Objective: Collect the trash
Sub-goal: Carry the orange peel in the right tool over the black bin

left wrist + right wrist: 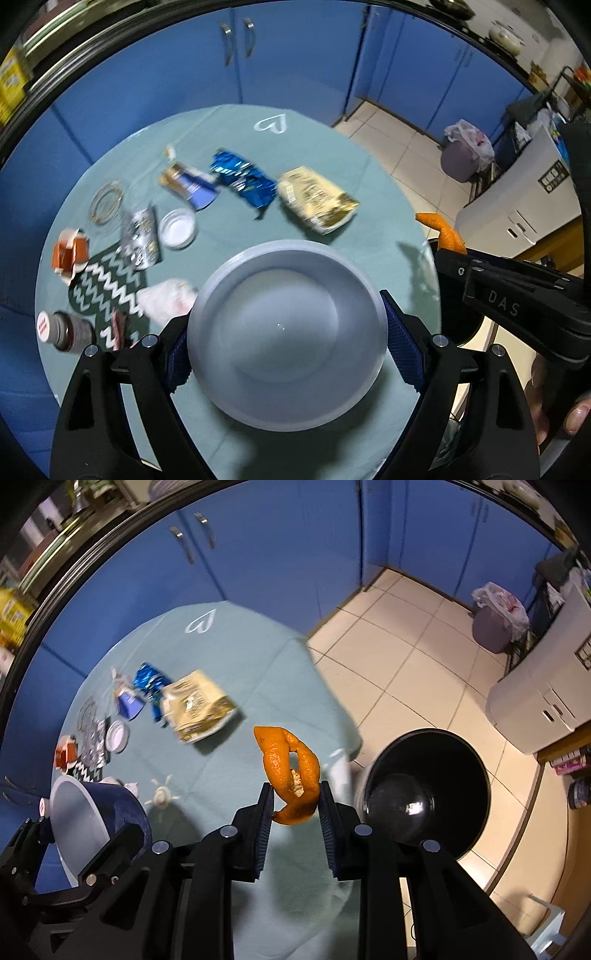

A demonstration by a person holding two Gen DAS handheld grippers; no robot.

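Note:
My left gripper [286,339] is shut on a grey-white bowl [286,332] with a blue outside, held above the round table [236,125]; the bowl also shows in the right wrist view [77,819]. My right gripper [295,794] is shut on an orange peel [290,771], held over the table's right edge, next to a black trash bin [428,794] on the floor. The peel's tip shows in the left wrist view [441,230]. Wrappers lie on the table: a yellow bag [317,199], a blue foil wrapper [243,181], a silver wrapper [142,236].
On the table also lie a small white dish [178,228], a zigzag mat [107,284], an orange carton [70,254], a small jar [64,330] and crumpled paper [166,301]. Blue cabinets [295,55] stand behind. A white appliance [539,701] and a grey bin with a bag [495,624] stand on the tiled floor.

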